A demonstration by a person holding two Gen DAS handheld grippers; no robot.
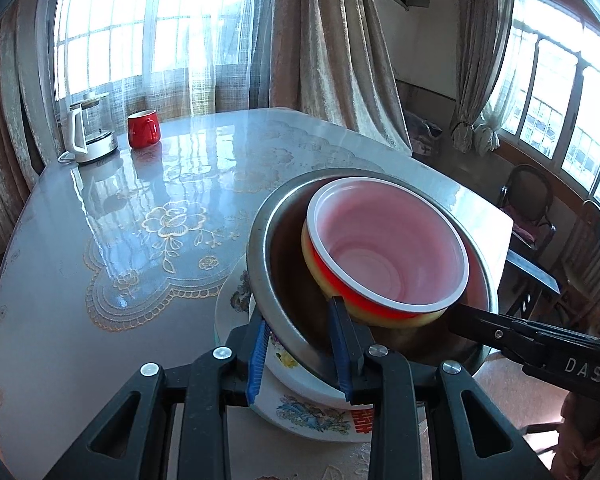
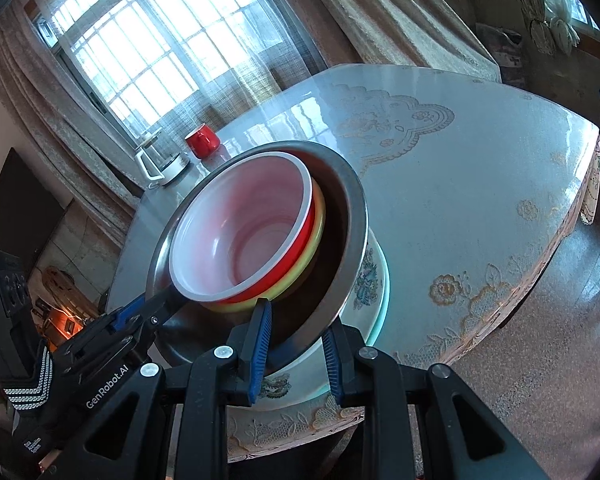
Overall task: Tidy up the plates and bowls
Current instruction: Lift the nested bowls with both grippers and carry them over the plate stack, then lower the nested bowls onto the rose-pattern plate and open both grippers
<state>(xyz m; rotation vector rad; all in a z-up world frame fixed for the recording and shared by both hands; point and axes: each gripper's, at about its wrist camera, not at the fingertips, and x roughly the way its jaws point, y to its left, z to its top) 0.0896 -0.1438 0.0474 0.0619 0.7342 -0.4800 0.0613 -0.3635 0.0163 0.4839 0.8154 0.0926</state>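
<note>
Far left of the left wrist view: a white electric kettle (image 1: 85,132) stands at the back edge of the table (image 1: 100,208), a red mug (image 1: 143,129) just beside it on the right. The table top is glossy, with a lace-pattern cloth under a clear cover; curtains (image 1: 316,40) and bright windows behind.

Centre, near edge of the table: a stack of dishes. At the bottom, a white patterned plate (image 1: 236,300) with floral print. In it sits a steel bowl (image 1: 260,248), tilted. Inside that, off to its right side, a yellow bowl (image 1: 320,276) with a red bowl (image 1: 388,240) nested in it; the red one has a white rim and a pale pink inside.

Left gripper (image 1: 300,356): the jaws straddle the near wall of the stack, one blue pad outside against the patterned plate, the other inside the steel bowl. They are closed on both rims together.

Right gripper (image 2: 296,344), entering the left view from the right: in its own view it clamps the same way, one pad inside the steel bowl beside the yellow bowl, the other outside the plate rim. Jaws closed on the stack's wall. A striped glove on the person's left hand (image 2: 28,380) shows at the lower left of that view.

Whether the plate rests on the table or is lifted cannot be told.
</note>
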